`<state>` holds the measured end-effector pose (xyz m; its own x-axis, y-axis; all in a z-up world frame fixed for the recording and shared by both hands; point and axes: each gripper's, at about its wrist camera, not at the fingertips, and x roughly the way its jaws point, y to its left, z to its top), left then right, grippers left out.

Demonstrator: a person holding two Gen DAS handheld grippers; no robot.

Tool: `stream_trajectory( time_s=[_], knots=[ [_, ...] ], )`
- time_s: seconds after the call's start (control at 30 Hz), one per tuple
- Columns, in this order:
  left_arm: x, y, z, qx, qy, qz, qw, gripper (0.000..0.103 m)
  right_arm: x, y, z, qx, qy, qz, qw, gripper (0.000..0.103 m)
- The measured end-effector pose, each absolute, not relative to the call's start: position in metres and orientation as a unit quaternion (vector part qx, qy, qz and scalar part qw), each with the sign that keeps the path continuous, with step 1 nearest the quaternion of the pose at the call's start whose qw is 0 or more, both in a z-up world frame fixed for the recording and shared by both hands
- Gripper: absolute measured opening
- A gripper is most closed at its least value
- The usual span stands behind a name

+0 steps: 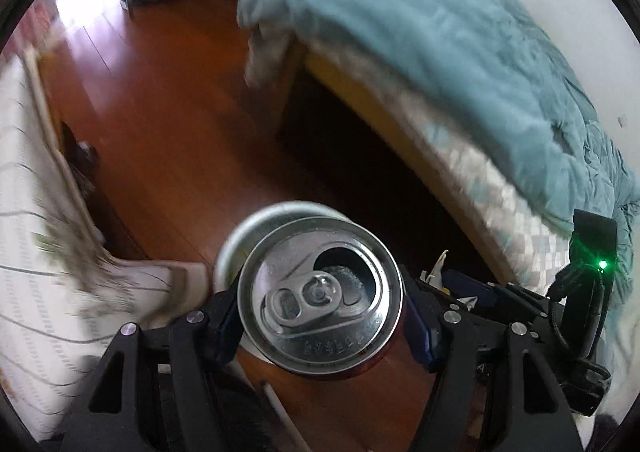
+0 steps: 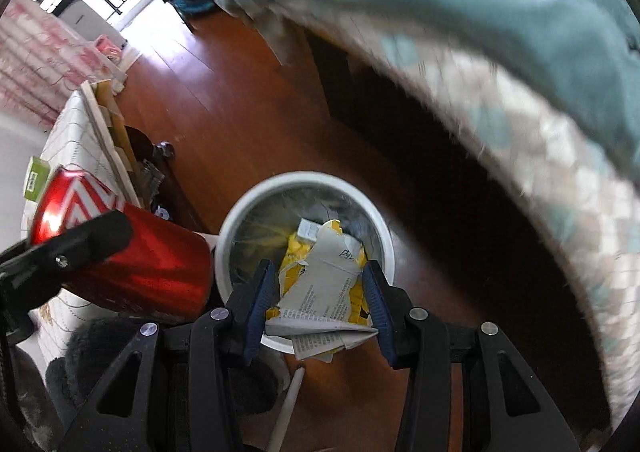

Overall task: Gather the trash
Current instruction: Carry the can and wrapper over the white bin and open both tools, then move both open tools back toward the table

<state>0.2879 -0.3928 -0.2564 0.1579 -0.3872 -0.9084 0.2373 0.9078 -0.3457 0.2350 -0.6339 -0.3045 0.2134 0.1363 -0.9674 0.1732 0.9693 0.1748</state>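
Grippers are both loaded. The left gripper (image 1: 322,316) is pressed against the sides of an opened red aluminium drink can (image 1: 320,292), held with its silver lid and pull tab facing the left wrist camera; in the right wrist view the same can (image 2: 124,264) is seen to the left of the bin, clear of the floor. The right gripper (image 2: 320,300) is pinched on a crumpled yellow-and-white printed paper package (image 2: 324,284), which is held between the blue pads (image 2: 258,298) directly over the opening of a round white waste bin with a clear liner (image 2: 240,219). Whether the package touches the bin rim cannot be told. The bin stands on a reddish-brown wooden floor (image 2: 240,111), near a bed covered by a teal quilt (image 1: 440,51) and beside a low surface draped in a white patterned cloth (image 1: 24,211). A small green-and-white box (image 2: 36,175) lies on that cloth; whether it counts as trash cannot be judged. Bin interior appears mostly bare through the liner, though much of it is hidden by the package. Progress is judged as partial: two items have been picked up and brought to the bin, but neither has been released. Release of the package, then of the can, is judged to remain, followed by a check for further litter.
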Motion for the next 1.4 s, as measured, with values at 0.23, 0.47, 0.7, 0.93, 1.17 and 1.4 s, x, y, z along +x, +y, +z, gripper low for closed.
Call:
stream_trajectory(
  time_s=[0.23, 0.47, 0.7, 0.93, 1.17, 1.4],
  knots=[
    [0.298, -0.394, -0.284, -0.064, 0.649, -0.198, 0.732, 0.079, 0.243, -0.639, -0.339, 0.138, 0.645, -0.009, 0.752, 0.048],
    [0.296, -0.389, -0.284, -0.037, 0.649, -0.164, 0.742, 0.095, 0.252, -0.631, -0.365, 0.148, 0.661, 0.007, 0.736, 0.093],
    [0.286, -0.389, -0.276, 0.017, 0.625, -0.128, 0.770, 0.096, 0.247, -0.622, -0.359, 0.130, 0.662, -0.006, 0.738, 0.099],
    [0.278, -0.386, -0.254, 0.025, 0.606, -0.116, 0.787, 0.096, 0.241, -0.618, -0.328, 0.095, 0.656, -0.027, 0.748, 0.100],
    [0.270, -0.372, -0.219, 0.019, 0.578, -0.105, 0.809, 0.096, 0.237, -0.612, -0.273, 0.083, 0.628, -0.028, 0.774, 0.100],
    [0.274, -0.326, -0.161, -0.007, 0.531, -0.077, 0.844, 0.096, 0.249, -0.588, -0.202, 0.085, 0.583, -0.014, 0.808, 0.100]
  ],
)
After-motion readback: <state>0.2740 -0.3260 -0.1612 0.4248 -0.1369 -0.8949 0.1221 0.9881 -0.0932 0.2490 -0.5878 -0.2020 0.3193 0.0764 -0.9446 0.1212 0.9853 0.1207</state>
